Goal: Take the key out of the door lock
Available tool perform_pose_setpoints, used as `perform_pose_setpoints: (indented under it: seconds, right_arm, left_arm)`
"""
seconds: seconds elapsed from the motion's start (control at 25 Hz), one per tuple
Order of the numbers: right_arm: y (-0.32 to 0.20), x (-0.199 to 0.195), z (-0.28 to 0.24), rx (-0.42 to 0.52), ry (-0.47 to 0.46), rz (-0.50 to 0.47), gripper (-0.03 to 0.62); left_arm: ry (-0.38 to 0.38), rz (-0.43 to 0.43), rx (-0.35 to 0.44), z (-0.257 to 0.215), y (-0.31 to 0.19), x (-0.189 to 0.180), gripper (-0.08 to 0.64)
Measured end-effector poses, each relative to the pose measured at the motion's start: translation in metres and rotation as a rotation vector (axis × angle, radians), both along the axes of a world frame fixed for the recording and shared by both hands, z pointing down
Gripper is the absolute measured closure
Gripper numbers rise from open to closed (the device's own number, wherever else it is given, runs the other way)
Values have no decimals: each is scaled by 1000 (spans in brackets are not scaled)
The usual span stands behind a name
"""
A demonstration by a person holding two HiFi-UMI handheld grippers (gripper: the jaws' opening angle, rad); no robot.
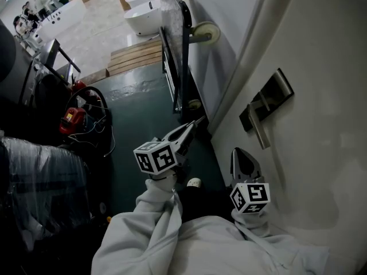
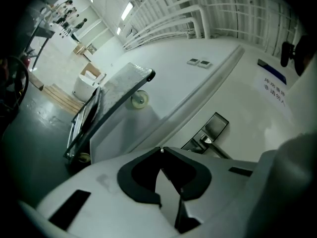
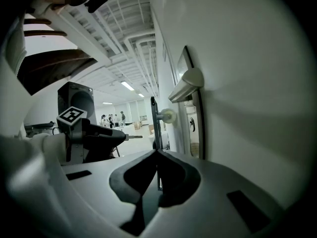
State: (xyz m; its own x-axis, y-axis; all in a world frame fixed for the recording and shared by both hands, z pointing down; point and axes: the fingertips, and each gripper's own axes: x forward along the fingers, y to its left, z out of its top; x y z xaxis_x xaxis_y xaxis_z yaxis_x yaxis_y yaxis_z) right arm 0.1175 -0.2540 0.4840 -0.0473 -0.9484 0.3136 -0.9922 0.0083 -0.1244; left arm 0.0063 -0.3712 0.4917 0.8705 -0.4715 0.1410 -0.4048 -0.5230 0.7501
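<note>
The white door [image 1: 321, 153] fills the right side of the head view. On it are a dark metal lock plate [image 1: 276, 91] and its lever handle [image 1: 261, 128]. I see no key in the plate [image 3: 198, 128] below the handle [image 3: 185, 86]. My left gripper [image 1: 198, 121] hangs left of the door, apart from it, jaws shut. A thin bit of metal that looks like the key [image 3: 134, 137] sticks out of its tip [image 2: 161, 149]. My right gripper [image 1: 238, 151] is close to the door below the handle, shut with nothing in it [image 3: 157, 152].
A panel on a wheeled cart [image 1: 172, 50] leans along the wall beyond the door, one caster [image 1: 206, 33] sticking out. Left of the dark floor [image 1: 143, 113] are a red tool [image 1: 71, 119] and a plastic-wrapped bulk [image 1: 40, 182]. A wooden pallet [image 1: 135, 56] and white tub [image 1: 143, 19] lie farther off.
</note>
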Motion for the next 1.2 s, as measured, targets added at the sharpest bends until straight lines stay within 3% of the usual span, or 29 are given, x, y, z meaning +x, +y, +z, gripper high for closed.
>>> perform_pose_setpoints:
  seconds: [0.6,0.88,1.2]
  right_arm:
    - [-37,-36,-3,11,-2,-124,541]
    - [-55,-42,-11,29,10,-154,541]
    - [-66,-43,-19,51,3,-172,541]
  left_arm:
    - [-239,-173,211,6,4,-90,534]
    - [-352,-217,369,-9,13,-112,534]
    - [-386,-257,479,-23,20,-124,534]
